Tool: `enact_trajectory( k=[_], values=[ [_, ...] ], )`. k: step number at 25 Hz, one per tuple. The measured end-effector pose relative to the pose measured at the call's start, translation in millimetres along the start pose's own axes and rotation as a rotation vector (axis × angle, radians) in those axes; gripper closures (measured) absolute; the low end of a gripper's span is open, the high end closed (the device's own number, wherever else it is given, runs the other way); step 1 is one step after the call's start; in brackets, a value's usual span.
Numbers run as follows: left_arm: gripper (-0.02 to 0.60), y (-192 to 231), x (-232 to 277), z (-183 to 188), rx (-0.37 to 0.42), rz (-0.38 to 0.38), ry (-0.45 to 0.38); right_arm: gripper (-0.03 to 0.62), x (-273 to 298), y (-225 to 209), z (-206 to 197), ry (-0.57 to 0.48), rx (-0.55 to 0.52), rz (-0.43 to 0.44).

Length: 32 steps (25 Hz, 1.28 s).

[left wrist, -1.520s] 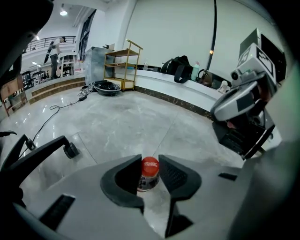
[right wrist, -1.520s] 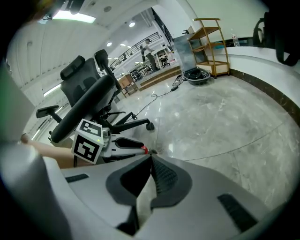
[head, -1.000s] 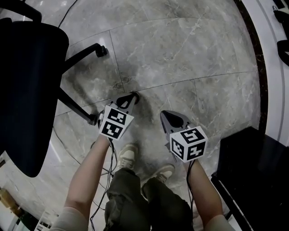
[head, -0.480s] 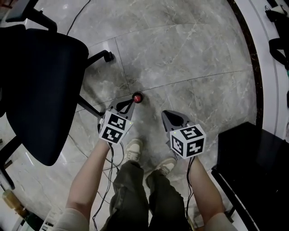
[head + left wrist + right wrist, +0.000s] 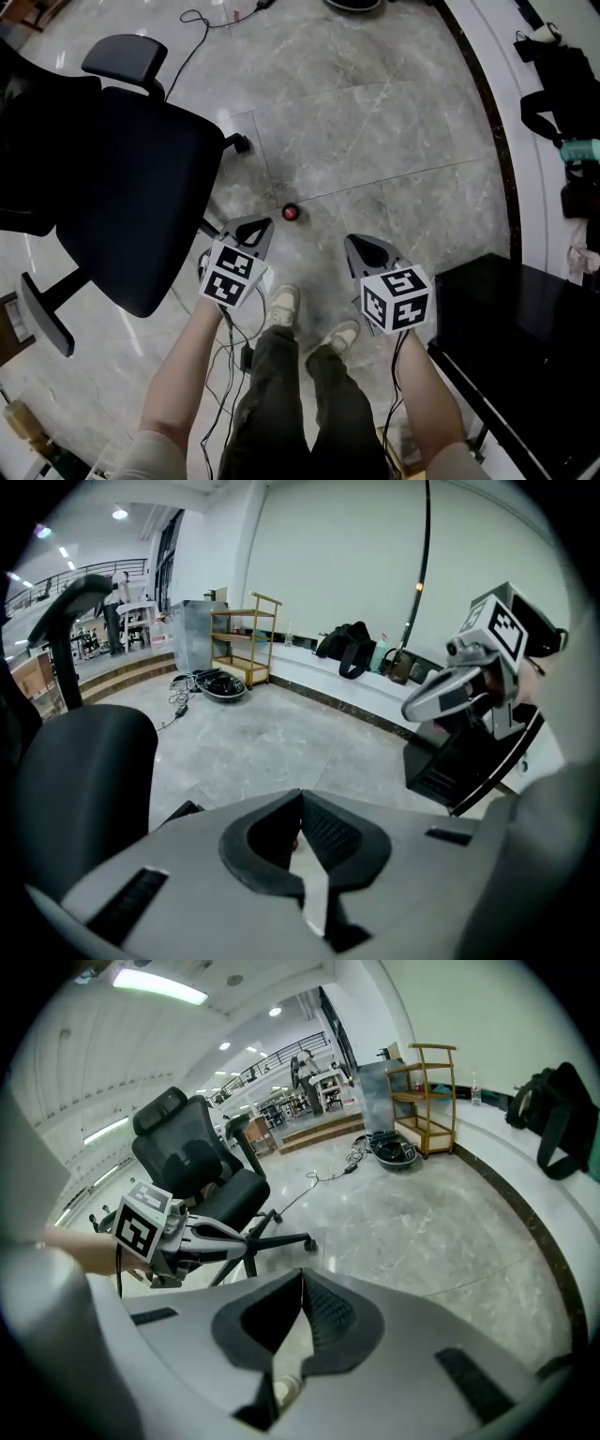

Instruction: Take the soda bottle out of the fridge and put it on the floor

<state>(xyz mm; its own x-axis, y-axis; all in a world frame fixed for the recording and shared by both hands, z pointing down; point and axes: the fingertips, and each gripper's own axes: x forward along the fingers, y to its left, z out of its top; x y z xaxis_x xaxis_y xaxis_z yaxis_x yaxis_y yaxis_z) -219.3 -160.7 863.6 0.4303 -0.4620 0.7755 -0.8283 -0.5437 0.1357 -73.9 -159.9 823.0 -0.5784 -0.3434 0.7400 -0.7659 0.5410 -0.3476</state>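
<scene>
Bottle: red cap uppermost, stood on the grey floor at centre of the head view, just above and between the two grippers, touching neither. Left gripper, centre-left: jaws pressed together, nothing between them; right gripper, centre-right: jaws likewise together, empty. Chair, black, filled the upper left; black box sat lower right.

Straight down on it now: the dark soda bottle with a round red cap stands upright on the grey marble-tile floor, left of centre, just on the near side of a tile seam. The low black fridge sits well apart, near right.
</scene>
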Motion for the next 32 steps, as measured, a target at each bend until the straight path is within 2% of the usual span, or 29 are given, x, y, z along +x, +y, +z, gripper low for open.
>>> enact_trajectory(
  k=[9,13,17,22,26,32],
  values=[
    [0.577,-33.1,-116.0,77.8,0.005,0.026,-0.096,0.597,-112.1,43.6,75.5,-0.074,-0.061,-0.036],
    [0.577,-47.3,-168.3,112.4,0.079,0.036,-0.108,0.598,-174.0,71.5,118.4,-0.151,-0.12,-0.061],
    [0.577,-63.2,-223.0,149.3,0.105,0.021,-0.133,0.597,-232.1,98.4,151.7,-0.204,-0.17,-0.085],
    [0.577,-76.0,-296.0,205.1,0.206,0.048,-0.202,0.599,-302.0,126.3,190.7,-0.297,-0.19,-0.147],
    [0.577,-89.8,-350.0,245.6,0.227,0.039,-0.277,0.599,-357.2,145.2,212.4,-0.356,-0.197,-0.18],
    [0.577,-106.8,-424.8,298.2,0.233,0.049,-0.384,0.597,-438.3,166.0,244.7,-0.407,-0.313,-0.311]
  ],
)
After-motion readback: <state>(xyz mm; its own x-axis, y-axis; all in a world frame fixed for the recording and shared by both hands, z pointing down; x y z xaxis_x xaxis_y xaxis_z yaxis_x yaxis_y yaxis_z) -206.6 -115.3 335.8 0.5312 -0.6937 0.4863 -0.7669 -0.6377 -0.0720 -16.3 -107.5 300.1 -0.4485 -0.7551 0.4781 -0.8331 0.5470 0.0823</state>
